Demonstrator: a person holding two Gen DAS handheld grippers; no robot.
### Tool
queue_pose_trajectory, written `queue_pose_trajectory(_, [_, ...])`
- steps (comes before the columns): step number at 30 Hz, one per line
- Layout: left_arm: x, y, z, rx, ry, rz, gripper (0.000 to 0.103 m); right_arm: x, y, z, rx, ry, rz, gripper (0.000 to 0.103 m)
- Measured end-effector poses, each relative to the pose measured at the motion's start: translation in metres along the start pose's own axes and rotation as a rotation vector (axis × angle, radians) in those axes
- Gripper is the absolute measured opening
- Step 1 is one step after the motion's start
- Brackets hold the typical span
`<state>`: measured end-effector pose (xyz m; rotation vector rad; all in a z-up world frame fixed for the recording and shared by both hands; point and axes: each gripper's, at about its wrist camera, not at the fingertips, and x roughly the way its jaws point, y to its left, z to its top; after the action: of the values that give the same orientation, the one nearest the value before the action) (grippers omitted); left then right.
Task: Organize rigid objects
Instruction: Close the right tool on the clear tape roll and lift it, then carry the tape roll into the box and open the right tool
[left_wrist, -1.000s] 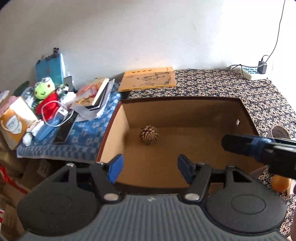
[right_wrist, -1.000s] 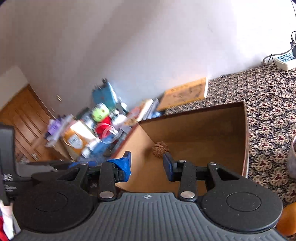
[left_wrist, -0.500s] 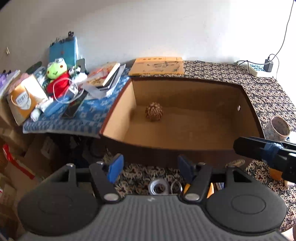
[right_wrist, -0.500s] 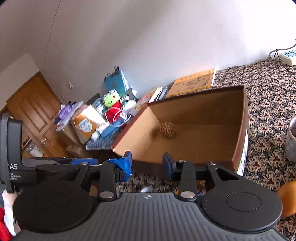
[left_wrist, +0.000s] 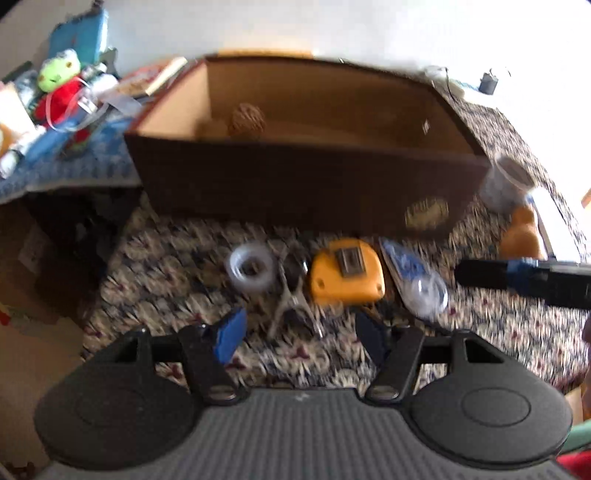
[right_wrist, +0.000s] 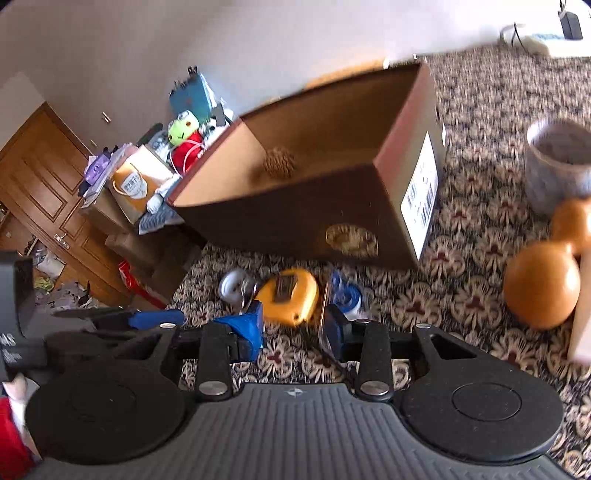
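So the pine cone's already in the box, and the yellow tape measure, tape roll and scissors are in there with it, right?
Not quite. The pine cone is in the cardboard box, but the yellow tape measure, the tape roll and the scissors are outside it, lying on the patterned cloth in front of the box. The left wrist view shows this.

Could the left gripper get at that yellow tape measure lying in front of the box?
Probably yes. The left gripper is open and empty, the tape measure lies uncovered just ahead, though metal clips crowd one side.
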<state>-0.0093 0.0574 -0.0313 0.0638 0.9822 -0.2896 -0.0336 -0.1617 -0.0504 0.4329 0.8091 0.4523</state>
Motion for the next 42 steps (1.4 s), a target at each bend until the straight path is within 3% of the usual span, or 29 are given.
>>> queue_pose_trajectory(7, [0.022, 0.01, -0.003, -0.014, 0.035, -0.058, 0.066, 0.024, 0.011, 0.006, 0.038, 0.054, 0.058, 0.02])
queue_pose_trajectory(11, [0.031, 0.017, 0.005, -0.018, 0.034, -0.081, 0.056, 0.04, 0.022, 0.014, 0.042, 0.071, 0.082, 0.02])
queue_pose_trajectory(18, [0.046, 0.022, 0.012, 0.044, 0.054, -0.117, 0.053, 0.076, 0.044, 0.023, -0.017, 0.095, 0.05, 0.02])
queue_pose_trajectory(20, [0.05, 0.022, 0.012, 0.063, 0.064, -0.126, 0.044, 0.085, 0.048, 0.025, -0.03, 0.104, 0.037, 0.02])
queue_pose_trajectory(22, [0.055, 0.025, 0.013, 0.071, 0.078, -0.146, 0.027, 0.093, 0.051, 0.027, -0.04, 0.112, 0.029, 0.02])
queue_pose_trajectory(26, [0.052, 0.035, 0.015, 0.081, 0.065, -0.174, 0.027, 0.099, 0.053, 0.035, -0.032, 0.098, 0.052, 0.02])
queue_pose_trajectory(28, [0.046, 0.046, 0.017, 0.077, 0.04, -0.199, 0.05, 0.103, 0.056, 0.04, -0.035, 0.086, 0.057, 0.02])
queue_pose_trajectory(36, [0.053, 0.085, 0.031, -0.041, 0.027, -0.26, 0.039, 0.128, 0.065, 0.05, -0.102, 0.11, 0.031, 0.017])
queue_pose_trajectory(42, [0.063, 0.09, 0.033, -0.033, 0.039, -0.265, 0.031, 0.14, 0.066, 0.048, -0.175, 0.168, -0.015, 0.013])
